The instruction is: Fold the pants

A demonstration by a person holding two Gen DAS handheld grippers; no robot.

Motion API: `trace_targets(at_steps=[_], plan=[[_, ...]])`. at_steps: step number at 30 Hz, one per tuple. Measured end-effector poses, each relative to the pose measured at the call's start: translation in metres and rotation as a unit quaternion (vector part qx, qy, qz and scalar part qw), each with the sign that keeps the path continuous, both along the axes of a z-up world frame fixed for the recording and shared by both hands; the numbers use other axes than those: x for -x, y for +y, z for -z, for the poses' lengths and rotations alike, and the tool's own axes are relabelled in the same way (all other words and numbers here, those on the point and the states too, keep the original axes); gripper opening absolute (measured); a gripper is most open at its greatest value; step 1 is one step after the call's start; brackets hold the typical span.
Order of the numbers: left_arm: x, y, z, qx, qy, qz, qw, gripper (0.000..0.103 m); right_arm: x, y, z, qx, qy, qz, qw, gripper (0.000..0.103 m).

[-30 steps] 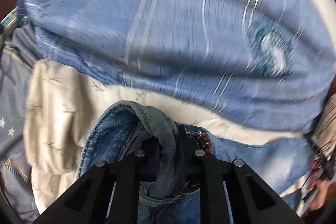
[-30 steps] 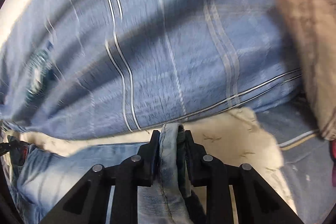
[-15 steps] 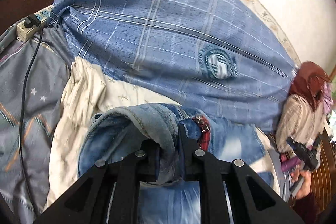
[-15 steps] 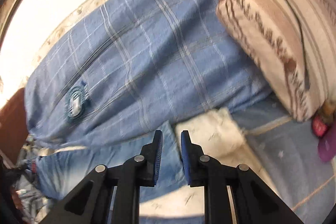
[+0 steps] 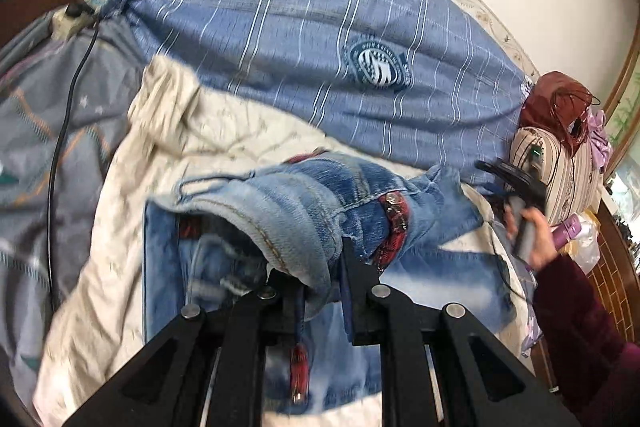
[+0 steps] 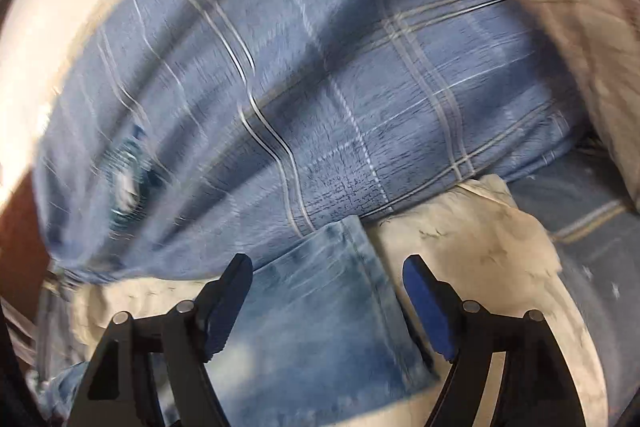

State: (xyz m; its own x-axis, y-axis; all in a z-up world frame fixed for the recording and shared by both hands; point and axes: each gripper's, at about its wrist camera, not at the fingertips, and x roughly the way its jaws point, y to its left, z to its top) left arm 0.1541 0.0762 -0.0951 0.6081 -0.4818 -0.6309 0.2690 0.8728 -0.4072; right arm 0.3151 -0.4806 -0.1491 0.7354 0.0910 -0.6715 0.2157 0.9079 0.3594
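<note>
We see the jeans (image 5: 320, 211) lying on a cream cloth (image 5: 192, 131) on the bed, in front of a big blue plaid pillow (image 5: 320, 27). Our left gripper (image 5: 320, 267) is clamped tight on a bunched fold of denim at the waist end, lifted off the cloth, with the red belt trim (image 5: 394, 223) just right of the jaws. In the right wrist view, a pant leg's hem (image 6: 340, 267) lies flat on the cream cloth, between and just beyond the right gripper (image 6: 328, 267); its jaws are opening, spread wide, and the pads do not touch the denim. At the far right of the left view, a hand (image 5: 536, 235) in a maroon sleeve (image 5: 580, 327) holds that gripper's handle, near a striped cushion (image 5: 560, 179).
</note>
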Motion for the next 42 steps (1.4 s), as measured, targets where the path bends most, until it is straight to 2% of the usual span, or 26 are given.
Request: trace_targets(at_steps=[4,7,9,10,11,14,19,23,26,28,29,30,33,34,35,37,39,42], plan=[[0.008,0.007,0.008,0.000,0.010,-0.002,0.9999,0.015,-0.035,0.008,0.020,0.041,0.021,-0.025,0.999,0.081],[0.008,0.006,0.008,-0.004,0.011,-0.004,0.9999,0.016,-0.050,0.008,0.033,0.031,0.022,-0.038,0.999,0.078],[0.010,0.006,0.009,-0.008,0.011,-0.004,0.9999,0.016,-0.051,0.009,0.036,0.018,0.012,-0.049,0.999,0.059],[0.011,0.006,0.009,-0.010,0.011,-0.005,0.9999,0.016,-0.049,0.011,0.035,0.016,0.005,-0.054,0.998,0.036],[0.012,0.007,0.009,-0.011,0.012,-0.006,0.9998,0.016,-0.044,0.012,0.033,0.021,-0.001,-0.052,0.998,0.029],[0.019,0.011,0.011,-0.007,0.017,-0.010,0.9998,0.016,-0.022,0.013,0.021,0.035,-0.024,-0.042,0.998,0.019],[0.040,0.014,0.017,-0.015,0.012,-0.010,0.9998,0.016,0.033,0.007,-0.002,0.031,-0.063,-0.036,0.997,0.019],[0.057,0.014,0.033,-0.032,0.013,-0.004,0.9994,0.017,0.086,0.000,-0.009,0.030,-0.068,-0.028,0.997,0.019],[0.066,0.014,0.049,-0.037,0.034,-0.004,0.9987,0.018,0.116,-0.014,-0.002,-0.026,-0.041,-0.030,0.998,0.020],[0.074,0.012,0.053,-0.037,0.036,-0.003,0.9987,0.018,0.127,-0.023,0.003,-0.103,-0.026,-0.028,0.994,0.022],[0.079,0.011,0.053,-0.038,0.033,-0.001,0.9988,0.018,0.128,-0.022,0.002,-0.132,-0.018,-0.022,0.991,0.022],[0.085,0.009,0.053,-0.040,0.028,0.003,0.9988,0.018,0.128,-0.018,-0.001,-0.137,-0.014,-0.018,0.990,0.022],[0.099,0.002,0.055,-0.052,0.017,0.015,0.9984,0.018,0.112,0.010,-0.011,-0.117,0.004,-0.026,0.993,0.033],[0.103,0.000,0.056,-0.058,0.013,0.018,0.9981,0.018,0.105,0.019,-0.012,-0.111,0.012,-0.026,0.993,0.038],[0.107,-0.001,0.057,-0.064,0.011,0.021,0.9977,0.019,0.096,0.031,-0.013,-0.105,0.022,-0.022,0.994,0.053],[0.114,-0.002,0.062,-0.068,0.007,0.025,0.9973,0.019,0.086,0.047,-0.014,-0.088,0.032,-0.012,0.996,0.066],[0.118,-0.002,0.066,-0.071,0.002,0.030,0.9970,0.019,0.076,0.063,-0.015,-0.066,0.034,-0.004,0.997,0.066],[0.121,0.001,0.070,-0.062,-0.001,0.033,0.9975,0.019,0.053,0.082,-0.009,-0.042,0.071,0.023,0.996,0.067]])
